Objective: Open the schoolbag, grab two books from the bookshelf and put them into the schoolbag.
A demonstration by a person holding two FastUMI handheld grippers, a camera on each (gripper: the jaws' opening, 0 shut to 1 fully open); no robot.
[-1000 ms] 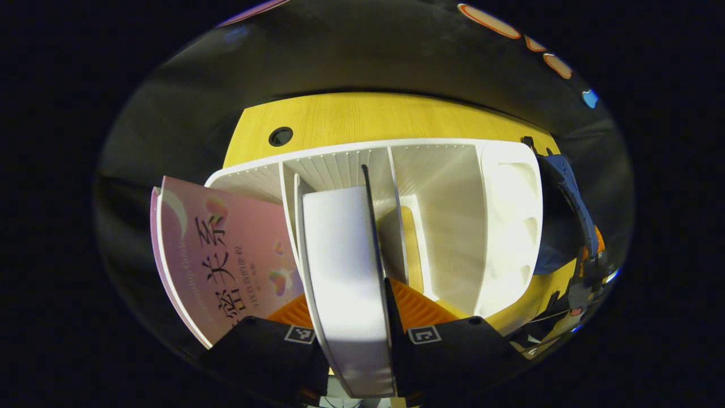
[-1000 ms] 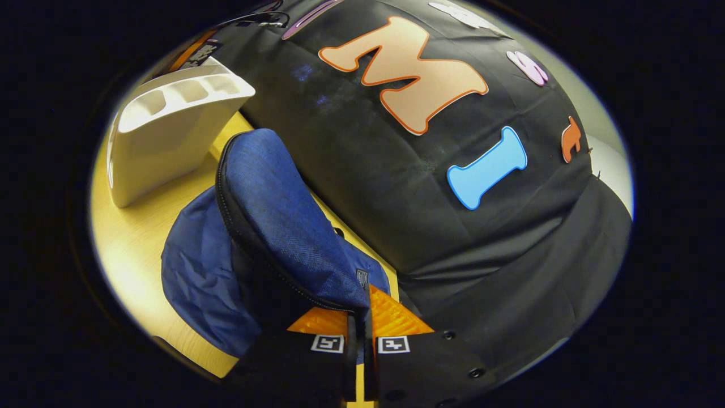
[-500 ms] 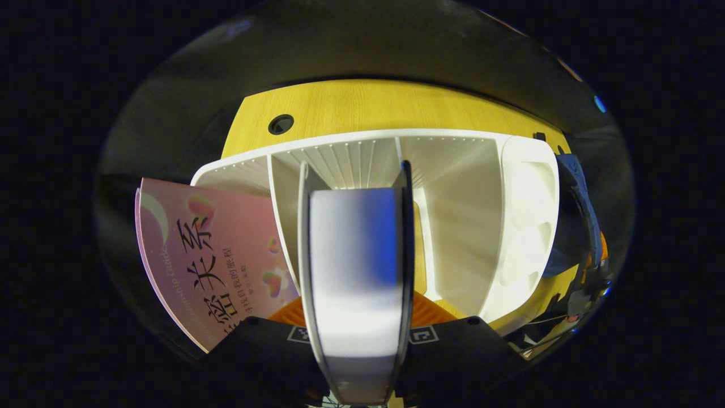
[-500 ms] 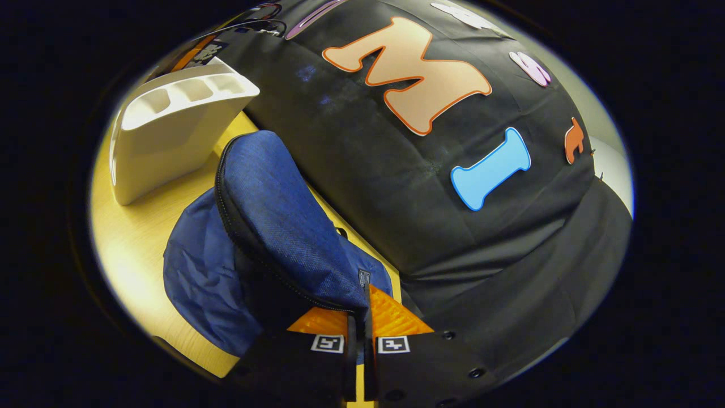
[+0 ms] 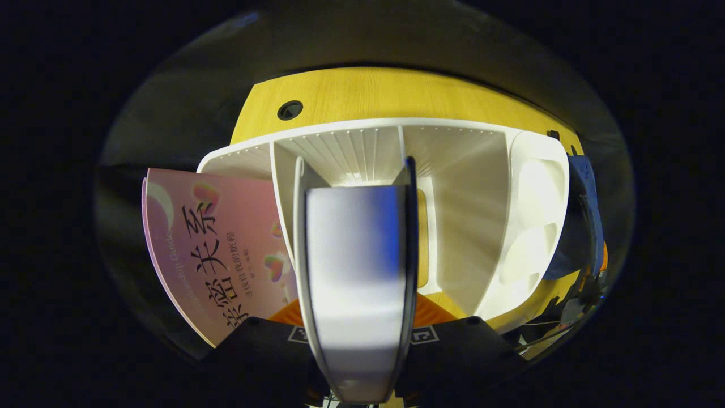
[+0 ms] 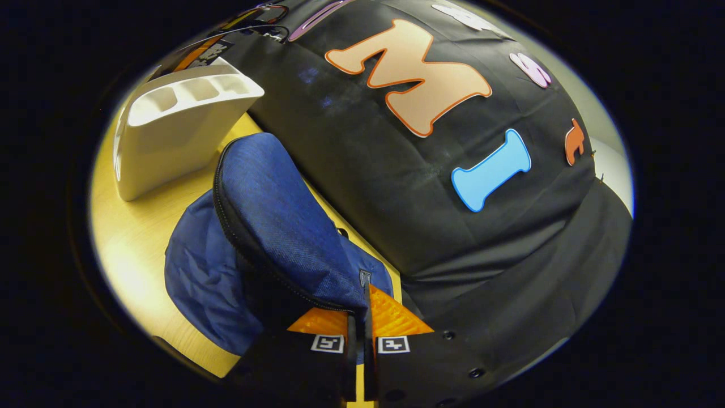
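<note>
My left gripper [image 5: 357, 324] is shut on a book [image 5: 354, 272] with a dark cover, gripped from both sides; its white page edges face the camera. The book stands in the middle slot of the white bookshelf [image 5: 470, 226]. A pink book [image 5: 221, 249] leans at the shelf's left end. The blue schoolbag [image 5: 583, 226] shows past the shelf's right end. In the right gripper view, my right gripper [image 6: 360, 323] is shut on the edge of the schoolbag's [image 6: 272, 215] upper flap. The zip is open and the flap is held up over a dark opening.
Shelf and bag stand on a yellow wooden table [image 5: 385, 96] with a round cable hole [image 5: 289, 109] at the back. In the right gripper view the bookshelf's end [image 6: 170, 136] is left of the bag, with bare table [image 6: 130, 249] in front. Black cloth wall [image 6: 453, 226] stands close behind.
The book in my left gripper has turned from slanted to square-on and now looks wider between the fingers. The right gripper and the bag flap have barely moved.
</note>
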